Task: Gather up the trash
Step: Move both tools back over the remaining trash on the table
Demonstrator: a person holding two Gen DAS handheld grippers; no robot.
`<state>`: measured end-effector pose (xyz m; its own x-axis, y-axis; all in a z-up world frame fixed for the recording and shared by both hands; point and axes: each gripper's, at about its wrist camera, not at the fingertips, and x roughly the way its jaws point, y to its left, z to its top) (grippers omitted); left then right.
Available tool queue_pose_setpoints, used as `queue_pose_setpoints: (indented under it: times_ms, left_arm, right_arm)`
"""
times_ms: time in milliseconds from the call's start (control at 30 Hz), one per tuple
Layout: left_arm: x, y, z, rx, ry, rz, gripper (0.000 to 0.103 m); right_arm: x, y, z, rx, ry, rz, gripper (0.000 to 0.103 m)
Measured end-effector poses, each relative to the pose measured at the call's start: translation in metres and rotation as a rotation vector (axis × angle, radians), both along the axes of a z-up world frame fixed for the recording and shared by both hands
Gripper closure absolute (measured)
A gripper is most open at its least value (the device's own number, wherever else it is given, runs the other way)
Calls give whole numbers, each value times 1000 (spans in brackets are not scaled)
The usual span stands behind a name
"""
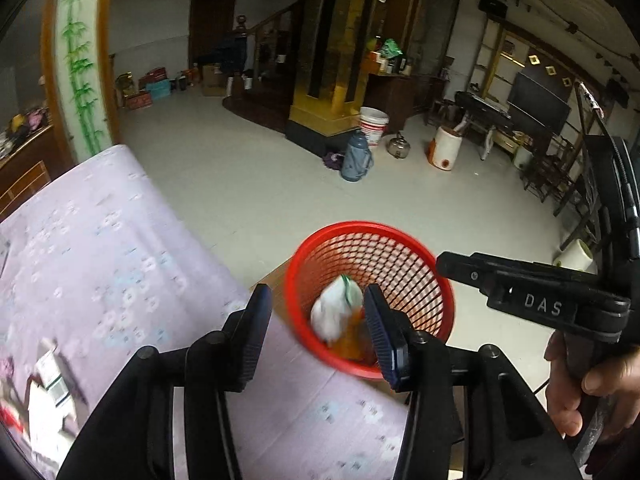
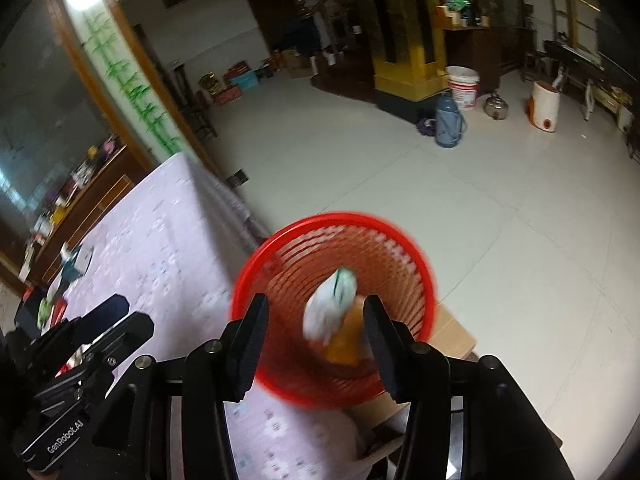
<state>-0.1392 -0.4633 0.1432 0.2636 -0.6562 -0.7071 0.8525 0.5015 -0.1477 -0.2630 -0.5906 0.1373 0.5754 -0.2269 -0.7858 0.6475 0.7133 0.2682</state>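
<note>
A wide room with a pale tiled floor (image 2: 420, 184) stretches back to a dark wooden staircase and a gold-and-black column (image 1: 332, 60); near the column's foot stand a white bucket (image 1: 374, 125), a blue thermos jug (image 1: 357, 155) and a metal kettle (image 1: 398, 146), close to one another; a frosted panel painted with green bamboo (image 1: 80, 60) rises on the left in a wooden frame. In the foreground a table under a lilac flowered cloth (image 1: 100, 248) takes up the lower left of both views; blurred packets and boxes lie on its far left part, too smeared to identify. Just beside the table's edge stands a red mesh wastebasket (image 1: 404, 264), seemingly on a cardboard box (image 2: 454, 334); inside it lie a crumpled white wrapper with green print (image 1: 334, 306) and an orange piece of trash (image 2: 346, 338) beneath it, both motion-blurred. The left gripper (image 1: 316, 336) is held over the table edge and the basket's near rim, its jaws wide apart and holding nothing; the right gripper (image 2: 314, 340) is poised over the basket mouth, jaws likewise spread and empty; in the left wrist view a hand (image 1: 588, 388) grips the right tool's handle.
</note>
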Motion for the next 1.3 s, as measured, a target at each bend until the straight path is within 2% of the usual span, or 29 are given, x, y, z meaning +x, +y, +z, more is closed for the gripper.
queue_pose_setpoints:
  times_ms: [367,700,933,1167,1300]
  left_arm:
    - [15,97,-2,5,17,180,57]
    - [34,206,-5,-1,41,364,57]
    - [47,278,-15,12,51,484,57]
    - [64,367,-39,30,69,591,57]
    - [84,408,-54,84,61,625,57]
  right_arm:
    - [42,94,-18,37,45,225,51]
    - [78,174,-26,51,72,384,51]
    - [93,218,-33,64,94,457,51]
    - [104,246,-33,54,113,494,51]
    - [104,257,-37,53,130,504,51]
